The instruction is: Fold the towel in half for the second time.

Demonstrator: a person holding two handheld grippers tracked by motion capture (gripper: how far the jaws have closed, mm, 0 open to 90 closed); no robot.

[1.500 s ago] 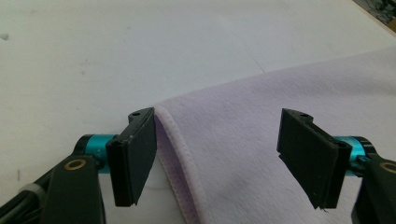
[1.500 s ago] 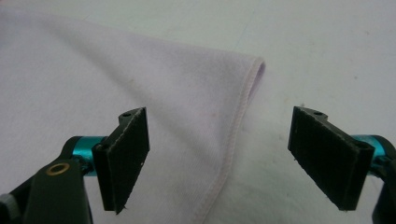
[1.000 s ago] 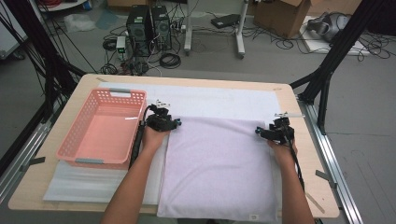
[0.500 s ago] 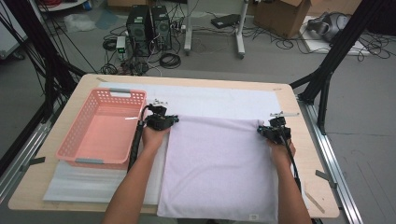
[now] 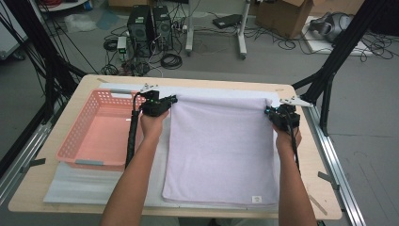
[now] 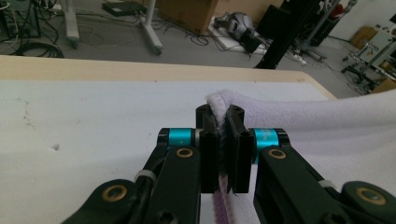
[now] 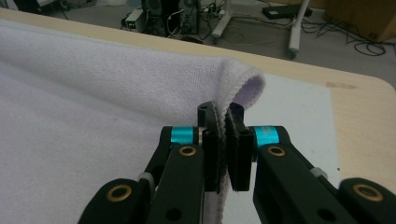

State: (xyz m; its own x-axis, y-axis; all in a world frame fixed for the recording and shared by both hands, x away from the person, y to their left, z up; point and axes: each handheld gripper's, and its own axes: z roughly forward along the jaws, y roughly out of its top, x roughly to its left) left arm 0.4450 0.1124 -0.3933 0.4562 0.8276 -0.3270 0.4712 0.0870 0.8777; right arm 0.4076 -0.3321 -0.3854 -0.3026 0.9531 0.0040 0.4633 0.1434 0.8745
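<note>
Now, lavender towel point(image 5: 221, 150) spread mid-table, left gripper point(image 5: 175, 99) clamped on its far left corner, right gripper point(image 5: 268, 111) clamped on far right corner.

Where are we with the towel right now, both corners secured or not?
Done: both far corners are pinched, the left tool and right tool each shut on the lavender towel. In hand: its far edge is raised off the white mat. Left: the fold itself; the near edge with the label lies flat, pink basket empty.
</note>
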